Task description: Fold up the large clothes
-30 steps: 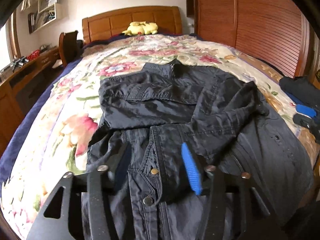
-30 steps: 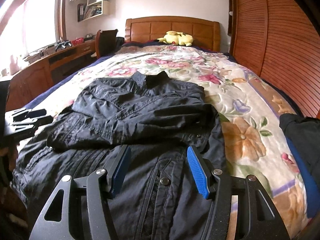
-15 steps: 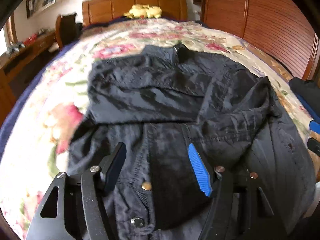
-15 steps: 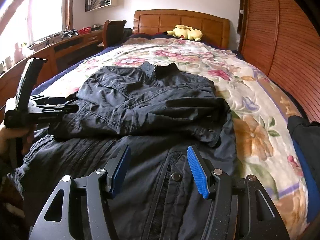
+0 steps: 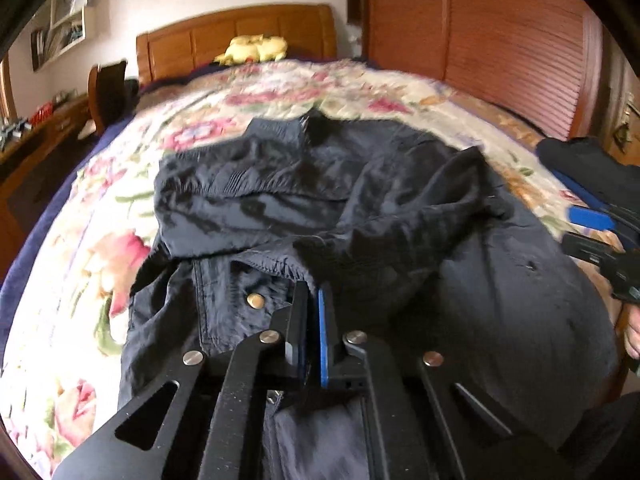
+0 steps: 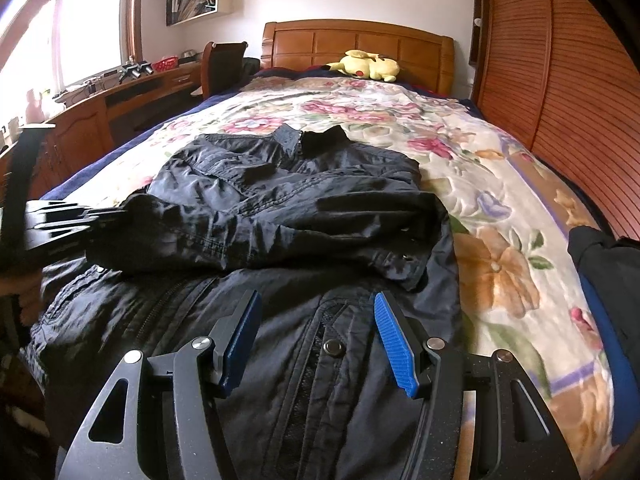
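A dark jacket [image 6: 288, 216] lies spread on a floral bedspread [image 6: 492, 184], collar toward the headboard, sleeves folded across its chest. The left wrist view is motion-blurred. The left gripper [image 5: 311, 304] has just closed; its 2 jaws meet at a sleeve's edge, but whether cloth is pinched is unclear. The right gripper [image 6: 316, 320] hovers over the hem, jaws apart, holding nothing. A yellow plush [image 6: 364, 65] sits by the headboard.
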Demonstrator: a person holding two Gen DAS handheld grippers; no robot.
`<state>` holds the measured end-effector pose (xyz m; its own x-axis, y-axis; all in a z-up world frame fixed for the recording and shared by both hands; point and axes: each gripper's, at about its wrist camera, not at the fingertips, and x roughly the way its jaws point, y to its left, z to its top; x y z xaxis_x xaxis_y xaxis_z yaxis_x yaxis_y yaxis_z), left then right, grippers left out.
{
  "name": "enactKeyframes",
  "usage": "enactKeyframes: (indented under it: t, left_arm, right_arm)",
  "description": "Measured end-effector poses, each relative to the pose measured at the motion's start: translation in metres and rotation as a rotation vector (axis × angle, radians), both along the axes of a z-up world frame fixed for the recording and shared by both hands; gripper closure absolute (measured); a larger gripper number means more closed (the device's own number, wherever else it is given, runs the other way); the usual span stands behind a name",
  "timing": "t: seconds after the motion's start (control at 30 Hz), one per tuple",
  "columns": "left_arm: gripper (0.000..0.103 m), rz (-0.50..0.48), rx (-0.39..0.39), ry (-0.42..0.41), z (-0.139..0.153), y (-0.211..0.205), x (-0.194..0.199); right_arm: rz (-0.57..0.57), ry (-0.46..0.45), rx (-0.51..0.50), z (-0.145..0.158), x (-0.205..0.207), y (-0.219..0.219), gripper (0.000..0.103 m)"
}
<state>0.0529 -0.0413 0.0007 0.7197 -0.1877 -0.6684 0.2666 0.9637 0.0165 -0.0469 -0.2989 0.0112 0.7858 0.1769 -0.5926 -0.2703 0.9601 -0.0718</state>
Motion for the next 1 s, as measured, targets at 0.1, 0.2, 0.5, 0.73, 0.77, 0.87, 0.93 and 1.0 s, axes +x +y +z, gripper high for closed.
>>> enactKeyframes:
  t: [0.1, 0.2, 0.5, 0.73, 0.77, 0.87, 0.93, 1.0]
  left_arm:
    - [0.098, -0.038, -0.002, -0.031, 0.002, -0.005, -0.026]
    - [0.098, -0.075, 0.015, -0.039, -0.005, -0.012, -0.047]
    - [0.094, -0.093, 0.005, -0.06, -0.018, -0.021, -0.084]
    - [0.093, -0.058, -0.018, -0.134, -0.004, -0.004, -0.112]
    - [0.093, -0.054, -0.029, -0.138, 0.001, 0.0, -0.114]
    - [0.078, -0.036, -0.028, -0.156, 0.01, 0.009, -0.115]
    - [0.061, -0.017, -0.019, -0.178, 0.015, 0.015, -0.113]
    - [0.055, 0.003, -0.03, -0.185, 0.02, 0.022, -0.106]
  right_arm:
    - [0.0, -0.001, 0.0, 0.001, 0.0, -0.001, 0.043]
    - [0.001, -0.004, 0.003, 0.002, -0.002, -0.003, 0.043]
    - [0.004, -0.002, 0.0, 0.001, -0.003, -0.004, 0.043]
    - [0.017, -0.001, -0.011, 0.001, -0.002, -0.001, 0.043]
    - [0.018, -0.002, -0.009, 0.002, -0.002, -0.001, 0.043]
    - [0.018, -0.003, -0.006, 0.002, -0.001, -0.001, 0.043]
    - [0.019, -0.001, -0.004, 0.001, 0.0, 0.0, 0.043]
    - [0.019, 0.0, -0.009, 0.0, 0.002, 0.002, 0.043]
